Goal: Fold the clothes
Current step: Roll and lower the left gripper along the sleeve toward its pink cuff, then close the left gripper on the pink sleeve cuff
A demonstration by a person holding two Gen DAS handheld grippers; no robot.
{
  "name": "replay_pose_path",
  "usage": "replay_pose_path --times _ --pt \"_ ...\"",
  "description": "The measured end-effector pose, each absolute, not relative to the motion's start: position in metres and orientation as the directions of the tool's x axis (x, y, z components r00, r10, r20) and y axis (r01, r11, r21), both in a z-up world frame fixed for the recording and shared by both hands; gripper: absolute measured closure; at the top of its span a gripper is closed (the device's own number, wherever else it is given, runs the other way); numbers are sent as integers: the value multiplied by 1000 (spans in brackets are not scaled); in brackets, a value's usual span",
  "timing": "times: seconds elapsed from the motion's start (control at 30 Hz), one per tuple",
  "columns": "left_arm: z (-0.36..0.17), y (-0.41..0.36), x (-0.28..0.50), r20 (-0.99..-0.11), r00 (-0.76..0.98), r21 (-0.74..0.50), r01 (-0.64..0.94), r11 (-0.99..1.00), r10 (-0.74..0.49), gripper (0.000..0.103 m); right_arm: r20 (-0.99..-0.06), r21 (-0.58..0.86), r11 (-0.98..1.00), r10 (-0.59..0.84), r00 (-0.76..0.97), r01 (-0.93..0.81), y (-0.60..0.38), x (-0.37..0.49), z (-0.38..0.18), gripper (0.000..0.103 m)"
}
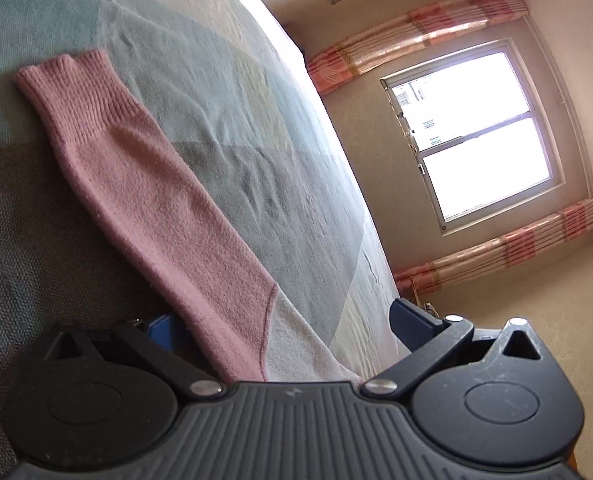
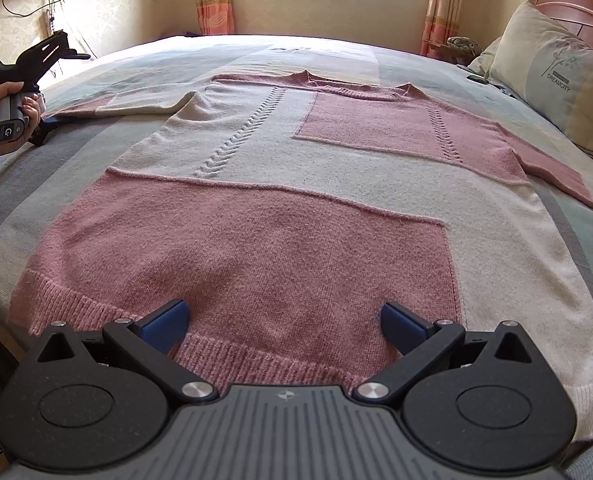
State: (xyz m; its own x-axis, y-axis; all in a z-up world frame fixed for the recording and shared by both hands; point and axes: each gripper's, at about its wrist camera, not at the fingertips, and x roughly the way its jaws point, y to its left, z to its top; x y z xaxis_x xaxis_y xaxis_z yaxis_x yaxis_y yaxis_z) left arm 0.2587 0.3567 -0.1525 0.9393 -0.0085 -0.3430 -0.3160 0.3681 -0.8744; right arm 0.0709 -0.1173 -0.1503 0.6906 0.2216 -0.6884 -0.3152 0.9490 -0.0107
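Pink and cream knit sweater spread flat, front up, on a bed with grey-green patchwork cover. At nine o'clock in the right wrist view, a hand gripping the left gripper, fingers spread wide astride the pink sleeve, ribbed cuff toward ten o'clock. At six o'clock, right gripper gaping wide over the ribbed hem. At two o'clock, a pillow against a wooden headboard.
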Motion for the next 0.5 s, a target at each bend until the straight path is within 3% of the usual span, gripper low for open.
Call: replay_pose_path --times 0.5 --pt "-155 373 277 -323 945 -848 -311 428 46 1 -673 -18 950 220 706 -312 -117 71 -152 0"
